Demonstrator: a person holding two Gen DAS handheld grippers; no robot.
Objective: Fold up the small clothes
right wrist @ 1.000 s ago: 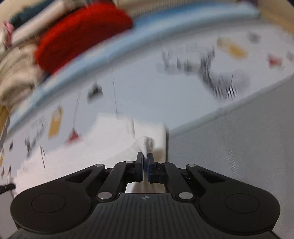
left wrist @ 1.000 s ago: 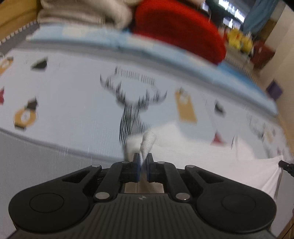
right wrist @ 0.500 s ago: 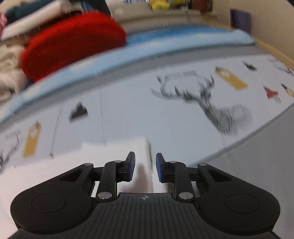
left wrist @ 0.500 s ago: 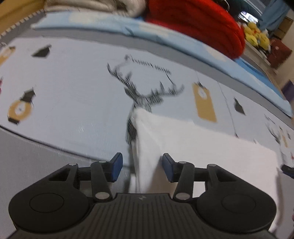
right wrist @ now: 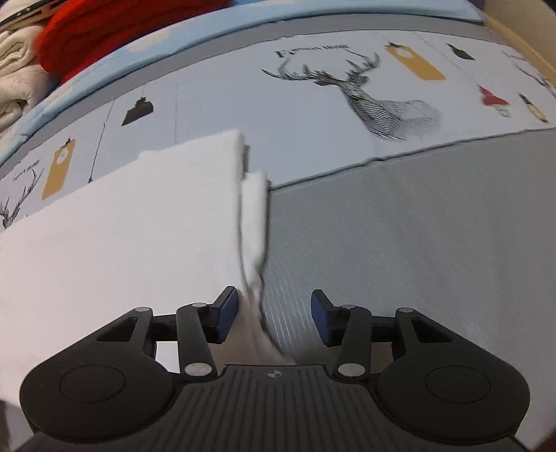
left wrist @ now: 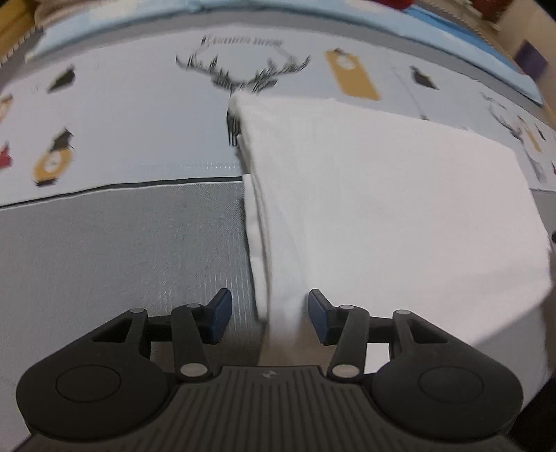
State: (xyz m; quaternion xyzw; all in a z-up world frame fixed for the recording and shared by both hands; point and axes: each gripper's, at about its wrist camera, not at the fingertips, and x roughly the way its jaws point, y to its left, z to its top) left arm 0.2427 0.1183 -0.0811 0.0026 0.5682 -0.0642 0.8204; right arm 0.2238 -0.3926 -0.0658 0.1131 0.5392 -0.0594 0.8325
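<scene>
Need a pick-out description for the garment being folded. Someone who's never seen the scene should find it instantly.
Start at the play mat printed with deer heads and small icons, where its pale printed part meets the plain grey part. Lying across that seam is the white folded cloth, flat and rectangular with layered edges. It is the only plain white item on the mat; the red and cream textiles sit piled beyond it.

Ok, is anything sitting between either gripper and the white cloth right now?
Nothing visible. The white cloth's folded edges lie directly between the open jaws of the left gripper and the right gripper, which have just been opening.
</scene>
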